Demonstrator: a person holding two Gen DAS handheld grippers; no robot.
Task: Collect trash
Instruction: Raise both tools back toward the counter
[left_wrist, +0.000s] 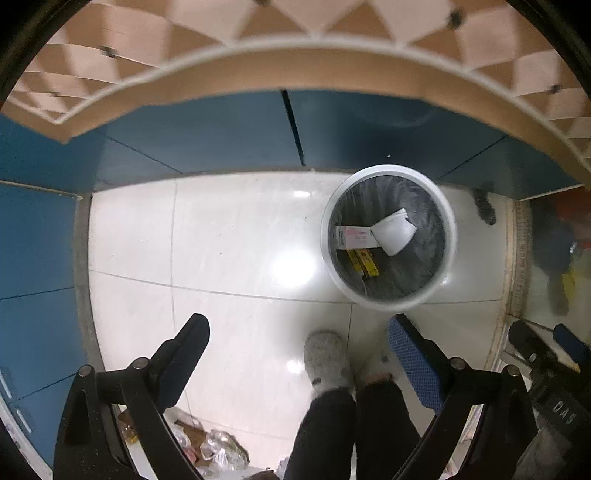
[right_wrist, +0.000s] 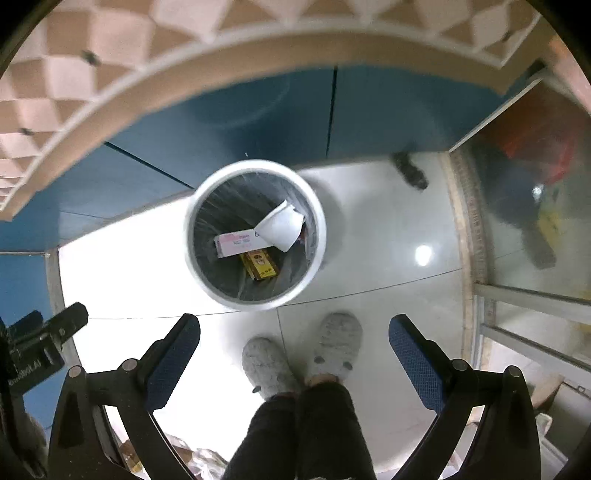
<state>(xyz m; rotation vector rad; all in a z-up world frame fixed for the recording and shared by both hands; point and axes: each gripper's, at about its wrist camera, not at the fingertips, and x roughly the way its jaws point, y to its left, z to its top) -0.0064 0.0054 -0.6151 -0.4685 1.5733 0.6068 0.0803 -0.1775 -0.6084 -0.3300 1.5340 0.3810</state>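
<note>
Both claws, the left gripper (left_wrist: 297, 363) and right gripper (right_wrist: 294, 356), are spread wide and hold nothing above the white bin (right_wrist: 255, 234), so swing them back to the wrappers (left_wrist: 218, 448) behind the left claw, then pinch one softly

"DAS" (partly cut) on the right gripper (left_wrist: 546, 354).

The black left gripper with blue pads (left_wrist: 299, 332) points straight down at the floor. Its two fingers are spread wide, with nothing between them. The black right gripper with blue pads (right_wrist: 294, 328) points down too, spread just as wide and holding nothing. The two grippers hang side by side.
</note>
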